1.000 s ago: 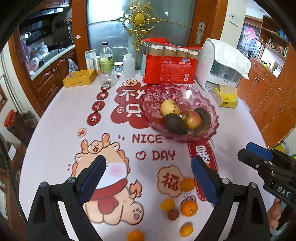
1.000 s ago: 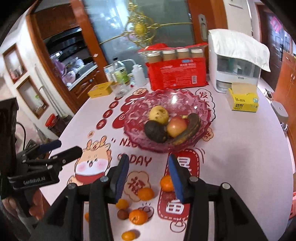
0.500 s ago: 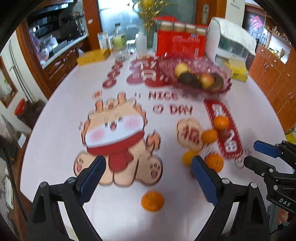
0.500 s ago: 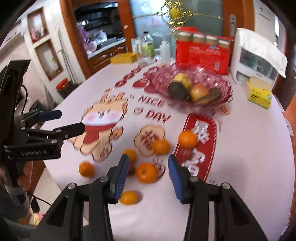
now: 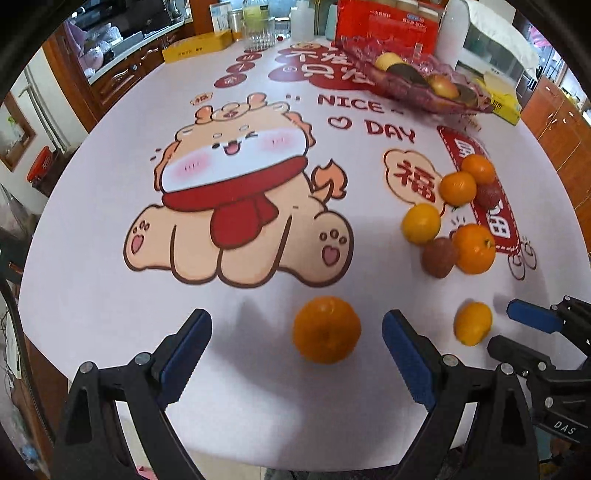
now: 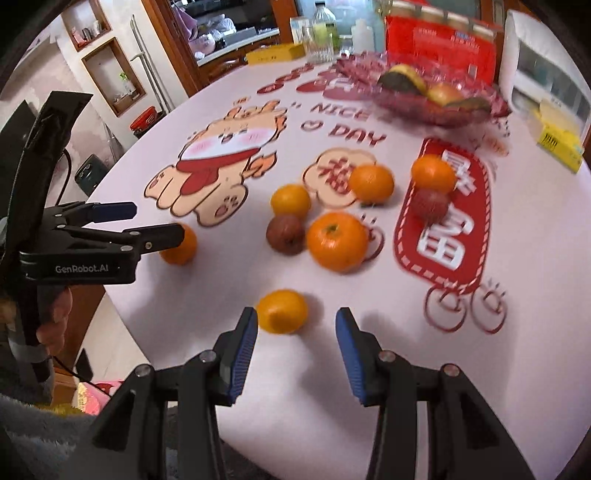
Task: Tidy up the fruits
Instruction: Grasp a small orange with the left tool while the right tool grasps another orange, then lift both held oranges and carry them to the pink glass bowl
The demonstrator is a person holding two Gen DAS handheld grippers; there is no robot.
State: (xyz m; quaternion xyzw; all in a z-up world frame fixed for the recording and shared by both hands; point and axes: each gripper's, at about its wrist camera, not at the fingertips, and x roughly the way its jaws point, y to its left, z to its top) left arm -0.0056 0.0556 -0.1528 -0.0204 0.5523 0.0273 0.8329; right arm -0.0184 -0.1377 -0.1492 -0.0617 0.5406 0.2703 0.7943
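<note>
Several mandarins and two dark red-brown fruits lie loose on the table's near side. My left gripper (image 5: 297, 328) is open around a mandarin (image 5: 326, 335) near the front edge; the same mandarin (image 6: 180, 243) shows partly behind the left gripper (image 6: 155, 221) in the right wrist view. My right gripper (image 6: 293, 325) is open, low over the table, with a small mandarin (image 6: 282, 311) just ahead of its left finger; that mandarin (image 5: 472, 322) lies left of the right gripper (image 5: 517, 332) in the left view. A pink glass fruit bowl (image 5: 417, 86) holds a pear, apple and dark fruits.
A cluster of mandarins (image 6: 337, 240) and a brown fruit (image 6: 285, 234) sits mid-table. A red drinks pack (image 6: 439, 40), white appliance (image 6: 543, 74), yellow boxes (image 6: 557, 138), bottles (image 5: 258, 22) stand at the back. The table's front edge is close below both grippers.
Both grippers have dropped and moved toward the table's near edge. The left one now brackets a mandarin; the right one has come up to the small mandarin.
</note>
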